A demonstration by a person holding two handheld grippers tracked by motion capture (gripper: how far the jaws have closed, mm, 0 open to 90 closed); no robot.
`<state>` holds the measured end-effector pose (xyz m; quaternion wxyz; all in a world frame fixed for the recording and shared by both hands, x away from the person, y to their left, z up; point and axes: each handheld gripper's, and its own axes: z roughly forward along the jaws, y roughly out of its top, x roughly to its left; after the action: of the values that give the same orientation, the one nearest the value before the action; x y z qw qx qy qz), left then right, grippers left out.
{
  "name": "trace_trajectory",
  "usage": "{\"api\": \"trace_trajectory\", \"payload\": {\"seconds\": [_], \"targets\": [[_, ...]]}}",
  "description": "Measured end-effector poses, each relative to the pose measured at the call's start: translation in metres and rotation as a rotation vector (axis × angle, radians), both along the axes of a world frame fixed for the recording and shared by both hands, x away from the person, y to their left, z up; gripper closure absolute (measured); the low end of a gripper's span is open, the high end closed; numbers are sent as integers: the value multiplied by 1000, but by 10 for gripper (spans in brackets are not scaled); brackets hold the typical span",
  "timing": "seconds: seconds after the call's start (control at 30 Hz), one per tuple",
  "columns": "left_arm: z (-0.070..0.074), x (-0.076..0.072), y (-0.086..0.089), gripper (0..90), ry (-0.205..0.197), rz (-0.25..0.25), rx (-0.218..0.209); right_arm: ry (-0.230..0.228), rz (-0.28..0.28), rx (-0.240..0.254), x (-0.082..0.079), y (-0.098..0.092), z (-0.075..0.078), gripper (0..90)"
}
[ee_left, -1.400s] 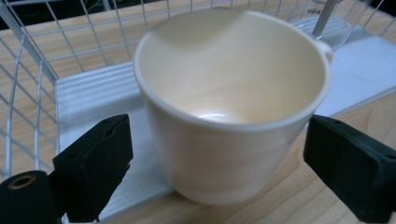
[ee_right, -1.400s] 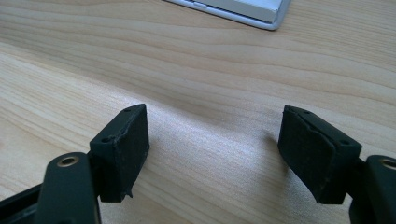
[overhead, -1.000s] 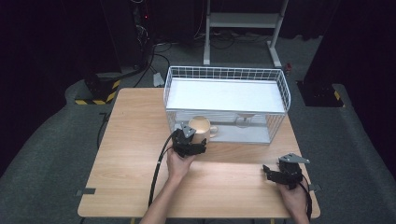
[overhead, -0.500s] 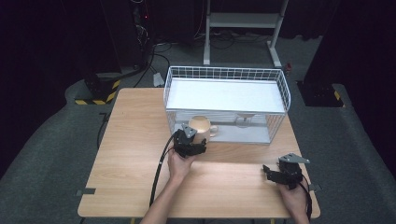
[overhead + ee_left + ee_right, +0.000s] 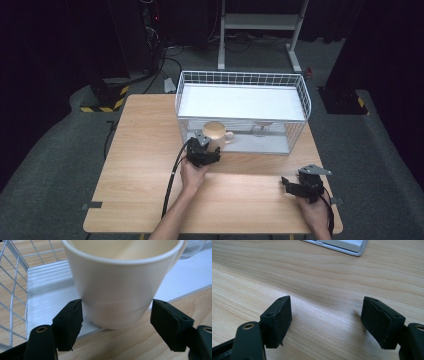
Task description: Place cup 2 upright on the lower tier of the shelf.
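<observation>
The wooden table [image 5: 150,165] takes up the middle of the room, pale grain under the lamp, dark floor all round it. On its far half sits the white wire basket [image 5: 240,80], its white floor bright; in the high view the near side looks open, with the floor's edge meeting the wood.

Right at that near edge stands the cream mug [image 5: 216,132], upright, mouth up, handle pointing toward the right of the table. In the left gripper view the mug [image 5: 120,287] is huge and close: its base rests partly on the basket's white floor [image 5: 47,290] and partly over the wood, just at the lip. Farther right inside the basket there is a small clear glass thing [image 5: 261,129], too faint to name, well apart from the mug.

The left gripper [image 5: 204,152] is up against the mug, the person's left hand [image 5: 192,172] behind it, cable trailing back down the table. Its 2 jaws have just been closing in and the mug's lower body sits between them. The left pad [image 5: 71,320] looks to touch the mug's wall; the right pad [image 5: 170,322] stands just beside it with a sliver of gap, so this is not a clamp yet, the mug is framed rather than grasped.

The right gripper [image 5: 302,187] rests near the table's front right corner, well apart from the mug. Its jaws [image 5: 327,320] hang apart over bare wood, holding nothing.
</observation>
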<state>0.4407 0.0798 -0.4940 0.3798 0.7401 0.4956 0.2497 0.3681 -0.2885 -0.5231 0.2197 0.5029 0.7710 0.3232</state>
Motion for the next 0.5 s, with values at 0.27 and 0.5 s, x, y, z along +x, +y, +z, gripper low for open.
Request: {"api": "trace_trajectory", "payload": {"seconds": [0.27, 0.5], "targets": [[4, 9, -2, 297, 11, 5, 16, 0, 2, 0, 0, 0, 0, 248], [1, 14, -2, 333, 16, 13, -9, 0, 2, 0, 0, 0, 0, 248]]}}
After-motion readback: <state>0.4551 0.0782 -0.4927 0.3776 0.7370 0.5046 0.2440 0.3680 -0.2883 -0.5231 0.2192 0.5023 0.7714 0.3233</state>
